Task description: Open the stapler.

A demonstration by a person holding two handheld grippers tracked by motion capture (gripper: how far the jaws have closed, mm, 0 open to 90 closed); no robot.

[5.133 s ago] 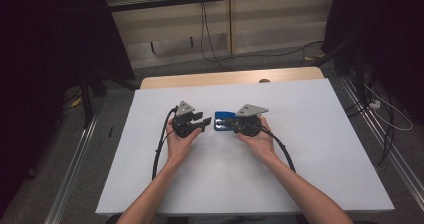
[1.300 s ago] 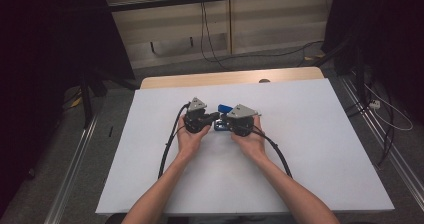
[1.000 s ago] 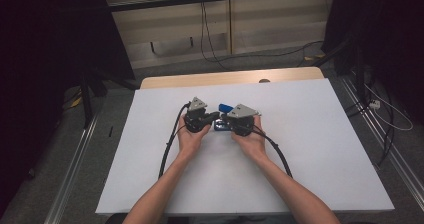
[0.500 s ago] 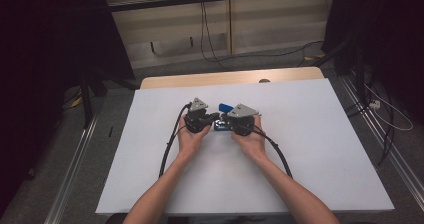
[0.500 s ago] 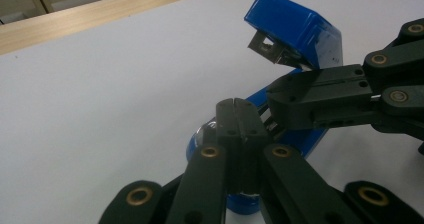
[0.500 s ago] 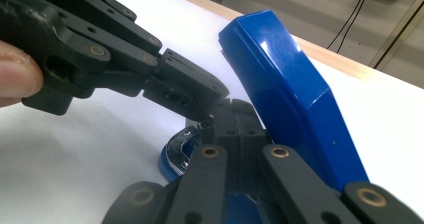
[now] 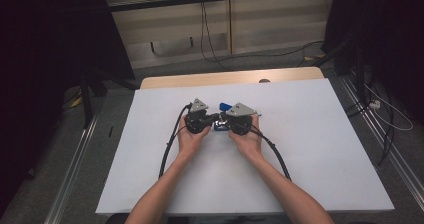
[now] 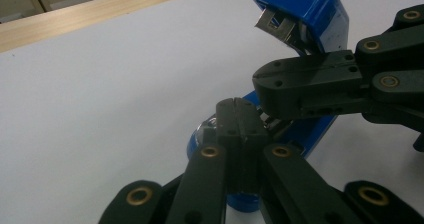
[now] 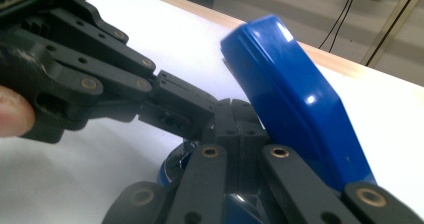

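Observation:
A blue stapler (image 7: 223, 105) stands on the white table top (image 7: 310, 134) with its lid (image 9: 295, 94) swung up and its metal magazine (image 8: 272, 24) exposed. My left gripper (image 8: 239, 105) is shut, and its tip sits in the gap above the stapler's base (image 8: 302, 131). My right gripper (image 9: 237, 109) is also shut, tucked under the raised lid. The two tips meet nose to nose between my hands, left gripper (image 7: 215, 117) and right gripper (image 7: 223, 119). Whether either tip pinches a part of the stapler I cannot tell.
The white sheet covers most of the table, and a wooden strip (image 7: 230, 78) shows along the far edge. A black cable (image 7: 167, 149) trails from the left gripper and another cable (image 7: 275, 154) from the right one. Floor cables lie beyond the table.
Five seconds ago the grippers stood farther apart on either side of the stapler; they have since closed in to its middle. Over the last second nothing has visibly moved.

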